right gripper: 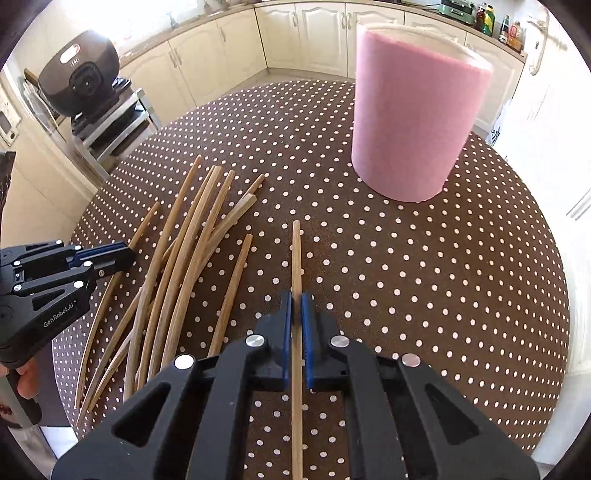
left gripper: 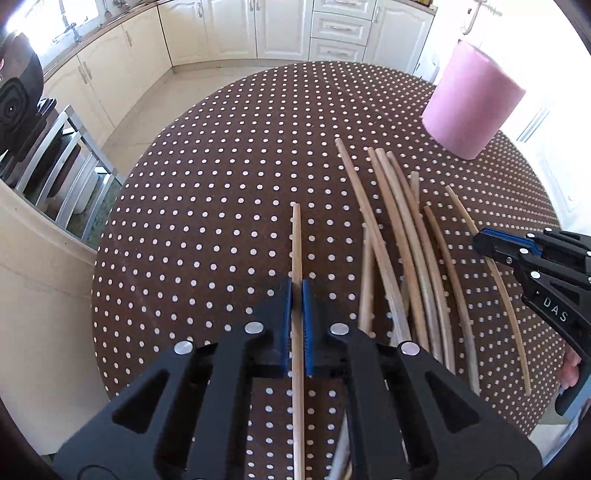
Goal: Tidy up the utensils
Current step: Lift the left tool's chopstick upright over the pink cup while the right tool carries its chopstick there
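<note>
Several wooden chopsticks point(left gripper: 399, 240) lie in a loose pile on the brown dotted tablecloth point(left gripper: 221, 184). In the left wrist view my left gripper point(left gripper: 297, 286) is shut on one chopstick point(left gripper: 296, 240) that sits apart on the pile's left. My right gripper point(left gripper: 480, 242) shows at the right, over the outermost stick. In the right wrist view my right gripper point(right gripper: 296, 299) is shut on a single chopstick point(right gripper: 296, 254) to the right of the pile point(right gripper: 184, 258). My left gripper point(right gripper: 125, 254) shows at the left. A tall pink cylinder holder point(right gripper: 413, 118) stands upright behind.
The round table's edge point(right gripper: 554, 332) curves close on the right. A black appliance point(right gripper: 81, 77) sits on a metal rack beyond the table's left side. Cream kitchen cabinets point(left gripper: 280, 29) line the back. A hand point(right gripper: 26, 380) holds the left gripper's handle.
</note>
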